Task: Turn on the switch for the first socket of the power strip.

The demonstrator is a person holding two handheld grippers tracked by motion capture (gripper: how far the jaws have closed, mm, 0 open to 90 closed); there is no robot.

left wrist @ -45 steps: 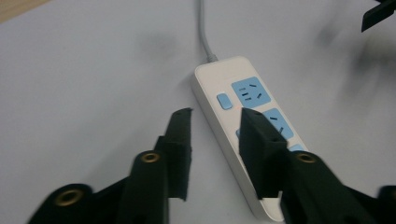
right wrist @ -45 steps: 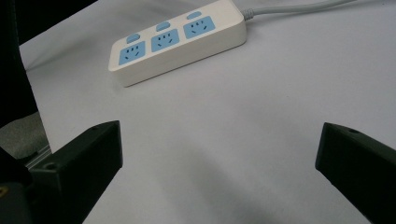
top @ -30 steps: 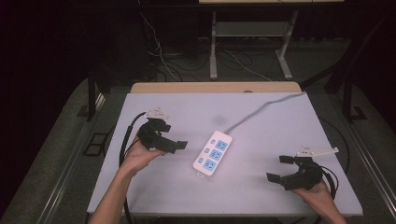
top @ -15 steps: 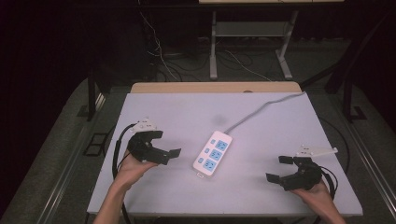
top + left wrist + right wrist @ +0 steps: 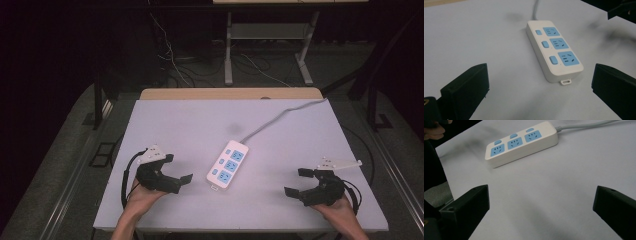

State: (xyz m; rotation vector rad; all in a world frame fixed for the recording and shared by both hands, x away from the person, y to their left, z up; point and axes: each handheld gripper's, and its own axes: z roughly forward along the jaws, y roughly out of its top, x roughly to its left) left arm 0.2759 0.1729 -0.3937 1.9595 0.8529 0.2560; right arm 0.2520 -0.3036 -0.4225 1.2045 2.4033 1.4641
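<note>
A white power strip (image 5: 228, 164) with blue sockets lies on a pale grey table (image 5: 300, 150).

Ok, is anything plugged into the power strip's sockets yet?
No, in the left gripper view all three blue sockets on the power strip sit bare, with no plug in any of them.

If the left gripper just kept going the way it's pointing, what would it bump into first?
Most likely the power strip. The left gripper, jaws open, points across bare table at the strip's near end; nothing lies between, though the height is hard to judge.
</note>
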